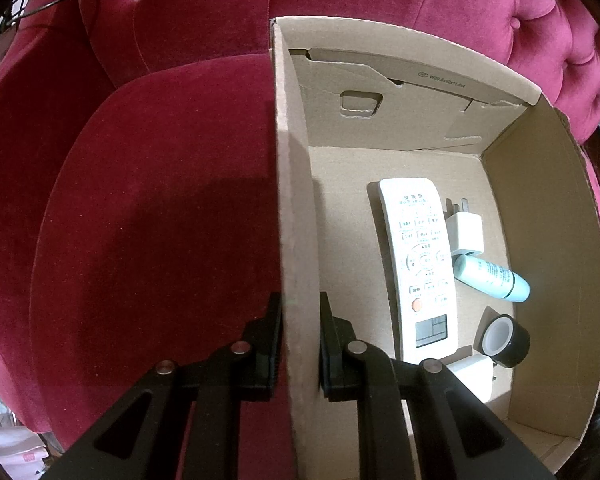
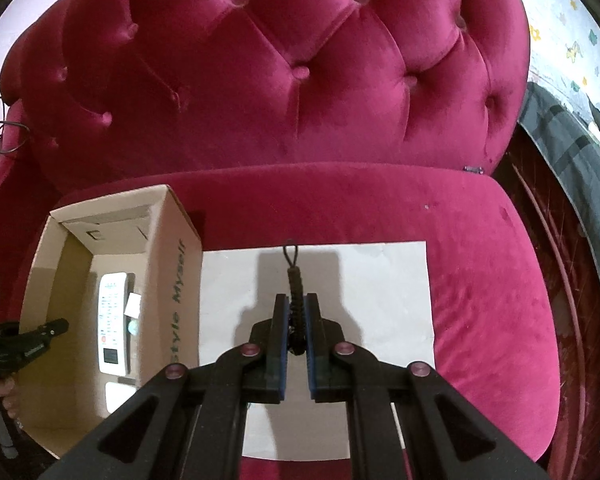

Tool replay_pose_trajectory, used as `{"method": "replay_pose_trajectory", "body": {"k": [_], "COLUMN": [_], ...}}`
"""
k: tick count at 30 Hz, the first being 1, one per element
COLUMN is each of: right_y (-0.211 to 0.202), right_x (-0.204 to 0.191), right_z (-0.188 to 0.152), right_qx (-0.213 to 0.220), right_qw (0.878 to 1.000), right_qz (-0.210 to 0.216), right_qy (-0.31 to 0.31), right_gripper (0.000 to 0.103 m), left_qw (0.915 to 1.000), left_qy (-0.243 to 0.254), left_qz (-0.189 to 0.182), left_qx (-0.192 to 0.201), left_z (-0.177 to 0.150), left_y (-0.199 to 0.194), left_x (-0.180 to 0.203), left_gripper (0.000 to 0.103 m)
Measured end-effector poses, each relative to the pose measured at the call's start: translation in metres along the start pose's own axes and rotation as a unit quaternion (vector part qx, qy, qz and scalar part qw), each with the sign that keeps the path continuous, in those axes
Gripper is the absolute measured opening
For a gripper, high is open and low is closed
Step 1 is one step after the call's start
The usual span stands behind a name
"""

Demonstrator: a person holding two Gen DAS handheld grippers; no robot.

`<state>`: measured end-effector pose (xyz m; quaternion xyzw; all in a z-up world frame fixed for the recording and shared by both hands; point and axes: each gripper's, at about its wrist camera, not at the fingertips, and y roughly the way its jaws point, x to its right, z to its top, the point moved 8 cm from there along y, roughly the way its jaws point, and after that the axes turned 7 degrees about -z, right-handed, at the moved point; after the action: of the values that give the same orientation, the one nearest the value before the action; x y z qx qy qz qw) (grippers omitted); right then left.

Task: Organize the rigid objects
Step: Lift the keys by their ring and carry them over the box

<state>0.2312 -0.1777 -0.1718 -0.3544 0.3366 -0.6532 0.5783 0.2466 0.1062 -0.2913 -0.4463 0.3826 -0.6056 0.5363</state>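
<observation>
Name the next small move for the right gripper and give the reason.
Probably carry the braided cord, pinched in the right gripper above the white sheet, leftward over the cardboard box, which the left gripper steadies by its wall and where the other items already lie.

A red velvet sofa seat (image 2: 480, 280) with a tufted back carries everything. Directly on the cushion sit an open cardboard box (image 2: 180, 280), toward its left side, and a white sheet (image 2: 380, 288) just beside it.
</observation>
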Motion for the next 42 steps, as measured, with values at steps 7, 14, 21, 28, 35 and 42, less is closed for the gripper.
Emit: {"method": "replay_pose_trajectory", "body": {"k": [7,14,21,28,35,42], "right_y": [-0.021,-0.040,-0.056,-0.065,-0.071,-0.061], "right_x": [-0.011,-0.025,-0.053,-0.093,-0.128,-0.155], "right_z": [0.012,0.022,0.026,0.025,0.022,0.014], "right_qx": [0.017,0.030,0.038,0.043,0.045,0.034], "right_qw": [1.000,0.999,0.998,0.995,0.991,0.988], "right_qz": [0.003,0.010,0.031,0.060,0.084,0.098], "right_qy": [-0.007,-0.019,-0.041,-0.072,-0.098,-0.115], "right_gripper": [0.005,0.005,0.005,0.005,0.005,0.005], "left_qw": [1.0000,1.0000,1.0000,1.0000,1.0000,1.0000], "left_qy": [0.000,-0.001,-0.003,-0.003,-0.002,-0.003], "left_qz": [0.001,0.001,-0.002,-0.002,-0.002,-0.003], "left_qx": [0.000,0.001,0.001,0.001,0.001,0.001], "left_z": [0.000,0.000,0.000,0.000,-0.001,-0.001], "left_y": [0.001,0.001,0.000,0.000,0.000,0.000], "left_x": [0.000,0.002,0.000,-0.002,-0.002,-0.002], "left_gripper": [0.016,0.016,0.016,0.016,0.016,0.016]}}
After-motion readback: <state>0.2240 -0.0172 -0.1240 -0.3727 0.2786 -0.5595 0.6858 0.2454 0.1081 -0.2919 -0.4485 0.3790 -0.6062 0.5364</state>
